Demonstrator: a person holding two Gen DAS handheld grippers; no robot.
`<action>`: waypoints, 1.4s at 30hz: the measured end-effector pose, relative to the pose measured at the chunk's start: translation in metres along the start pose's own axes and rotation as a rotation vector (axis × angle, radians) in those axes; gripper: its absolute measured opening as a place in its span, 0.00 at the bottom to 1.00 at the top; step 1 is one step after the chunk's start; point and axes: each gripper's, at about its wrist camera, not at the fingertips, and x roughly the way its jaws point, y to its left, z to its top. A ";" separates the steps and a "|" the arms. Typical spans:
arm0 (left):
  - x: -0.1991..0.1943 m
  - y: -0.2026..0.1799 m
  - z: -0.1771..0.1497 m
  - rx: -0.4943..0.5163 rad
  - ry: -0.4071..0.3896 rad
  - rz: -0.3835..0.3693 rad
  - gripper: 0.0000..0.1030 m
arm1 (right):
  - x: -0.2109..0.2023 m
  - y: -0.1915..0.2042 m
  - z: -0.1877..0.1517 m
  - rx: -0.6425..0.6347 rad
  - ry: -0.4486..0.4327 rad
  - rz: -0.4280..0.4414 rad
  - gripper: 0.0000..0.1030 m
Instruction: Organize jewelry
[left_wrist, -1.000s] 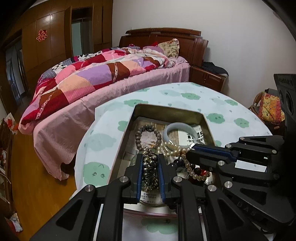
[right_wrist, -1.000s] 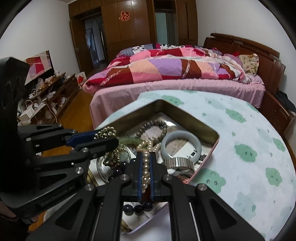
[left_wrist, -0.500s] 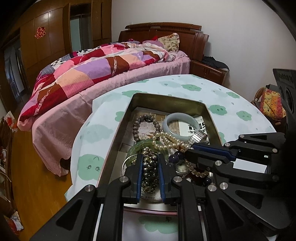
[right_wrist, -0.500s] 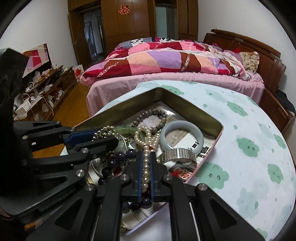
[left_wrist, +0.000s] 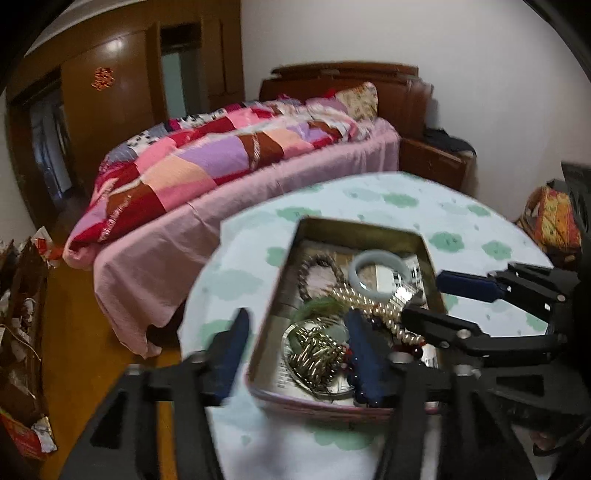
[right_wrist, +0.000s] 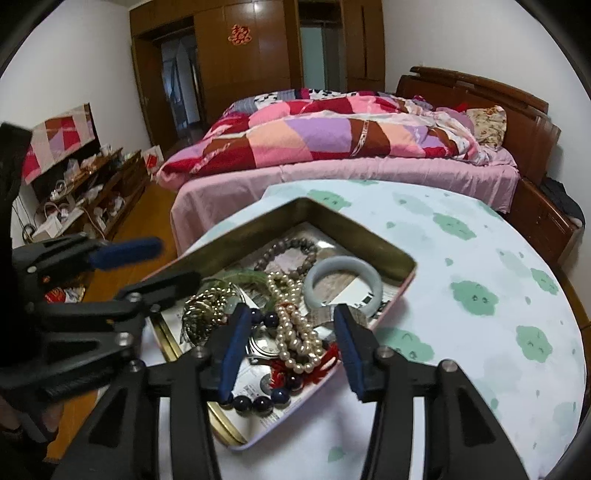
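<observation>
Bedroom furniture fills the upper half of the left wrist view: a bed (left_wrist: 258, 155) under a patchwork quilt, with a round table (left_wrist: 424, 206) in a cloud-print cloth below it. A shallow metal tin (left_wrist: 354, 225) sits right of centre, holding the jewelry. The left gripper (left_wrist: 295, 343) hangs spread wide at the tin's near left corner, grasping nothing; one finger stands outside the wall, the other over the contents. A brass-coloured bead bracelet (left_wrist: 314, 350) lies heaped between them. Behind it rest a pearl necklace (left_wrist: 373, 306), a pale jade bangle (left_wrist: 380, 273) and a brown bead bracelet (left_wrist: 317, 273). The right gripper (left_wrist: 439, 299) enters from the right edge, also parted. My reading: both pieces lie released in the tin, so the next move calls for choosing one strand and closing on it alone.

Wardrobe doors and a cluttered low cabinet (right_wrist: 85, 192) back the right wrist view. Its own gripper (right_wrist: 291, 339) is splayed open over the pearl necklace (right_wrist: 295, 332), which lies tangled with dark blue beads (right_wrist: 258, 400), a red tassel (right_wrist: 317, 369) and a watch (right_wrist: 262, 343). The bangle (right_wrist: 343, 280) lies just beyond, near the tin's (right_wrist: 354, 229) right wall. That tangle is the likely snag: lifting pearls may drag neighbours.
</observation>
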 end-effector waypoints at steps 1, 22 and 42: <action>-0.004 0.001 0.001 -0.005 -0.009 0.005 0.64 | -0.005 -0.001 0.000 0.003 -0.005 -0.011 0.53; -0.073 -0.006 0.017 -0.008 -0.151 0.043 0.70 | -0.073 -0.002 -0.001 0.027 -0.168 -0.051 0.66; -0.072 -0.004 0.018 -0.010 -0.143 0.044 0.70 | -0.073 -0.002 -0.002 0.036 -0.173 -0.051 0.69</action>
